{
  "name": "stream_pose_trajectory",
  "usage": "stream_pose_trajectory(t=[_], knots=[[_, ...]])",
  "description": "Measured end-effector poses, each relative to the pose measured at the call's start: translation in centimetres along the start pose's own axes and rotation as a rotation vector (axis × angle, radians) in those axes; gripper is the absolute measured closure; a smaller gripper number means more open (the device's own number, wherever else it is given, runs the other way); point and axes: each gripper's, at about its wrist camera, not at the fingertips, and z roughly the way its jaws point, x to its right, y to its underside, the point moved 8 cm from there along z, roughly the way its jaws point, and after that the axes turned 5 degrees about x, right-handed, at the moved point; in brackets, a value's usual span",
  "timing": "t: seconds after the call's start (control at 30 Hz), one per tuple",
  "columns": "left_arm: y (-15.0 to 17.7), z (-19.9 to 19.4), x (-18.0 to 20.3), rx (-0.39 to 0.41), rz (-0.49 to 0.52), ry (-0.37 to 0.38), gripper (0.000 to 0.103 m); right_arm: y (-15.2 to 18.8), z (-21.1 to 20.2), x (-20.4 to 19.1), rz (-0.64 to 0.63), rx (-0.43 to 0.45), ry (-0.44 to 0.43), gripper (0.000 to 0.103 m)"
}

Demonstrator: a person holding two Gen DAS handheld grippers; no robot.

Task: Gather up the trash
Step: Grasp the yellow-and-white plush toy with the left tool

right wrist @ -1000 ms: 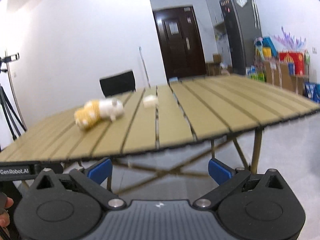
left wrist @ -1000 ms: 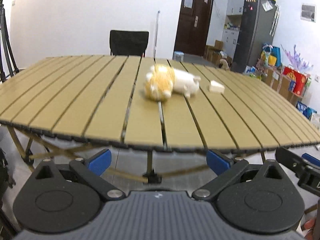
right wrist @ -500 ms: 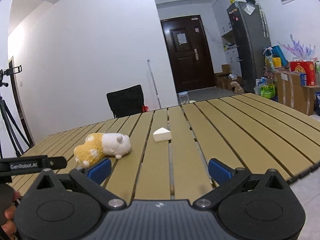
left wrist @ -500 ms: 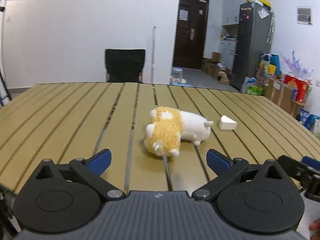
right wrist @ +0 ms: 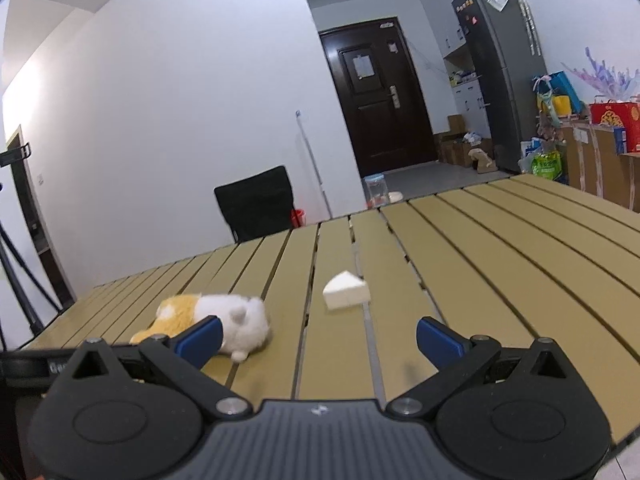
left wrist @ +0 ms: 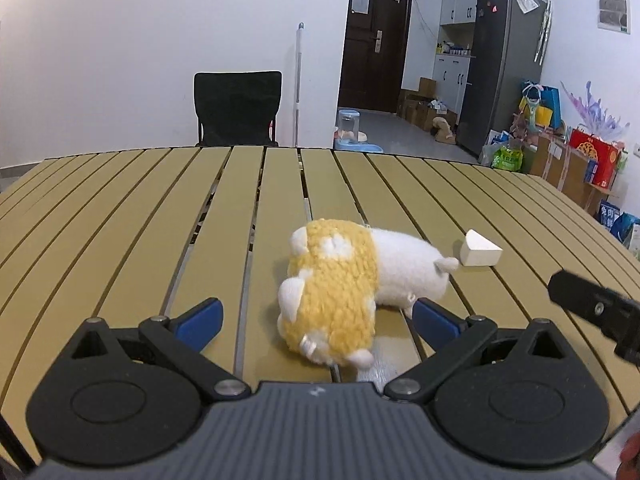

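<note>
A yellow-and-white plush toy point(left wrist: 340, 284) lies on its side on the slatted tan table point(left wrist: 120, 220). A white wedge-shaped piece point(left wrist: 478, 254) lies just to its right. My left gripper point(left wrist: 316, 322) is open, low over the table, its blue fingertips on either side of the plush's near end. My right gripper point(right wrist: 318, 338) is open and empty, a short way in front of the white wedge point(right wrist: 345, 292), with the plush point(right wrist: 216, 320) behind its left fingertip. Part of the right gripper shows at the left wrist view's right edge point(left wrist: 592, 308).
A black chair point(left wrist: 237, 108) stands behind the table's far edge, with a white pole point(left wrist: 298, 84) leaning on the wall. A dark door point(left wrist: 374, 36), a fridge point(left wrist: 504, 64) and boxes and bags point(left wrist: 576, 156) are at the back right. A tripod point(right wrist: 16, 264) stands far left.
Both grippers have moved up from below the table's front edge and forward over it. The plush and the wedge are now much closer; neither has moved on the table.
</note>
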Motion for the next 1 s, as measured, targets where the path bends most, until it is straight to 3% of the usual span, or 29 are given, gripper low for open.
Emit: stream_pose_trajectory(t=[0.1, 0.17, 0.33, 0.4, 0.43, 0.87, 1.0], knots=[[0.0, 1.1, 0.1, -0.016, 0.012, 0.006, 0.007, -0.4, 1.0, 0.3, -0.016, 0.008, 0.034, 0.000], [0.0, 1.6, 0.1, -0.031, 0.018, 0.005, 0.018, -0.5, 1.5, 0.6, -0.043, 0.014, 0.076, 0.000], [0.3, 2.8, 0.0, -0.061, 0.018, 0.009, 0.025, -0.6, 2.4, 1.5, -0.048, 0.006, 0.104, 0.000], [0.6, 3.0, 0.0, -0.075, 0.014, 0.012, 0.036, -0.6, 2.7, 1.7, -0.046, 0.004, 0.109, 0.000], [0.9, 3.1, 0.1, -0.085, 0.012, 0.013, 0.049, -0.5, 2.7, 1.7, -0.046, 0.003, 0.110, 0.000], [-0.5, 1.2, -2.0, -0.016, -0.055, -0.046, 0.052, -0.6, 2.2, 1.0, -0.065, 0.002, 0.104, 0.000], [-1.2, 0.7, -3.3, 0.000, -0.090, -0.071, 0.052, -0.8, 2.2, 0.0, -0.104, 0.007, 0.142, 0.000]])
